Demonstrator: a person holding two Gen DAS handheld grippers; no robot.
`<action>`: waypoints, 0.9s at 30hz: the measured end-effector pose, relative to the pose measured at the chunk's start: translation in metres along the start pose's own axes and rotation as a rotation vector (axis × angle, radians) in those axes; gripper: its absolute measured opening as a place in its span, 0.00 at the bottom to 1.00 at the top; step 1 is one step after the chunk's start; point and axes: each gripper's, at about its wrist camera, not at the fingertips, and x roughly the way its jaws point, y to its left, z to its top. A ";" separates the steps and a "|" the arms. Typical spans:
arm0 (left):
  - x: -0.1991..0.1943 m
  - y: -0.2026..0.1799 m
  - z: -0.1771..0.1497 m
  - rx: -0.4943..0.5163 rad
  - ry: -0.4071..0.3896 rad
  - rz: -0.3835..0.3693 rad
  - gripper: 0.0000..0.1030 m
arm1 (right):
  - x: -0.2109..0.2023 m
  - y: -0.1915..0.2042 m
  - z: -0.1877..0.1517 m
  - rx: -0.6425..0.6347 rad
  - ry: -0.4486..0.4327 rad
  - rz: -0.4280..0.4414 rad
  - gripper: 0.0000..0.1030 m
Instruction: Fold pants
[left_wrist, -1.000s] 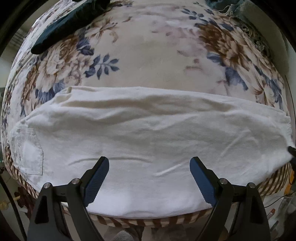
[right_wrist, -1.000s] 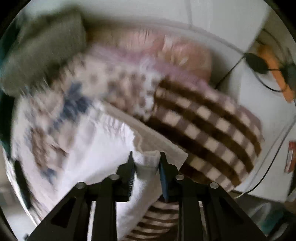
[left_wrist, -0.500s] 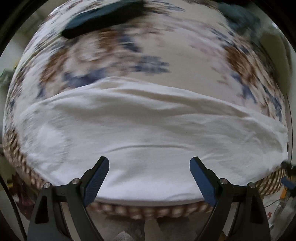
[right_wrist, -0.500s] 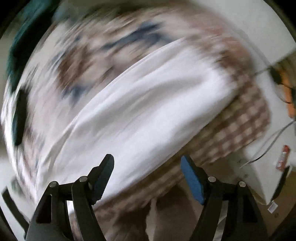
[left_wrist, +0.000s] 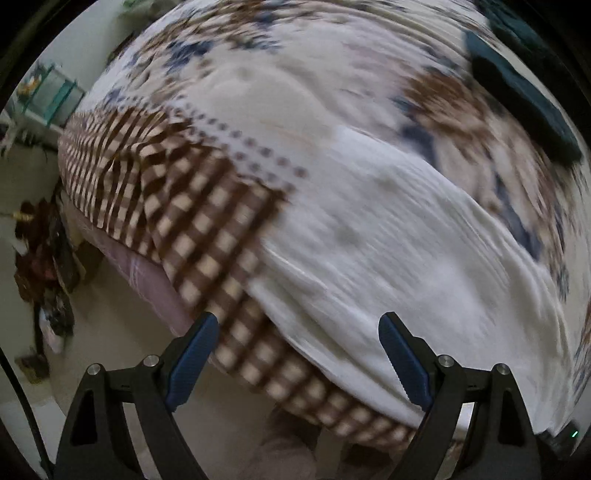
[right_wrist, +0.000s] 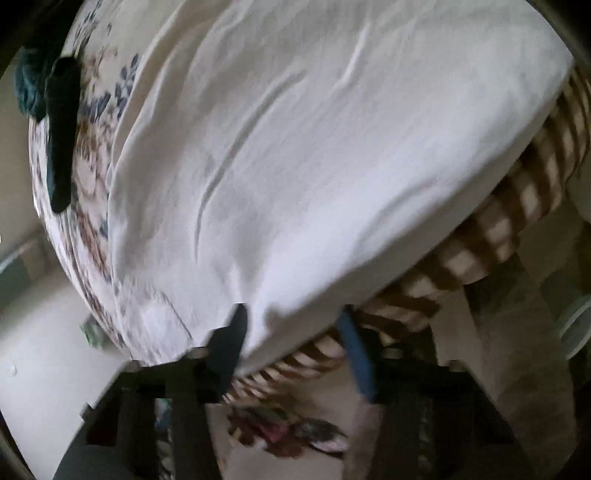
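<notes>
A floral bedspread (left_wrist: 280, 74) with blue and brown blooms covers the bed. Along the bedspread's near edge runs a brown-and-cream checked border (left_wrist: 207, 236), which hangs over the side. A dark teal garment (left_wrist: 524, 96) lies on the bedspread toward its far side. Beneath the checked border a pale pink layer (left_wrist: 147, 273) shows. Beyond the bedspread's corner stands a teal-framed rack (left_wrist: 51, 92). Dark clutter (left_wrist: 44, 258) sits on the floor (left_wrist: 122, 332) beside the bed; details are blurred.
</notes>
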 end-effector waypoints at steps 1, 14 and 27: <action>0.006 0.012 0.009 -0.021 0.006 -0.022 0.86 | 0.003 0.004 -0.002 0.003 -0.025 -0.003 0.34; 0.034 0.026 0.035 0.072 -0.058 -0.164 0.05 | -0.003 0.030 -0.004 -0.060 -0.143 -0.118 0.15; 0.038 0.037 0.025 0.034 0.064 -0.127 0.15 | 0.013 0.021 0.002 -0.113 -0.028 -0.190 0.38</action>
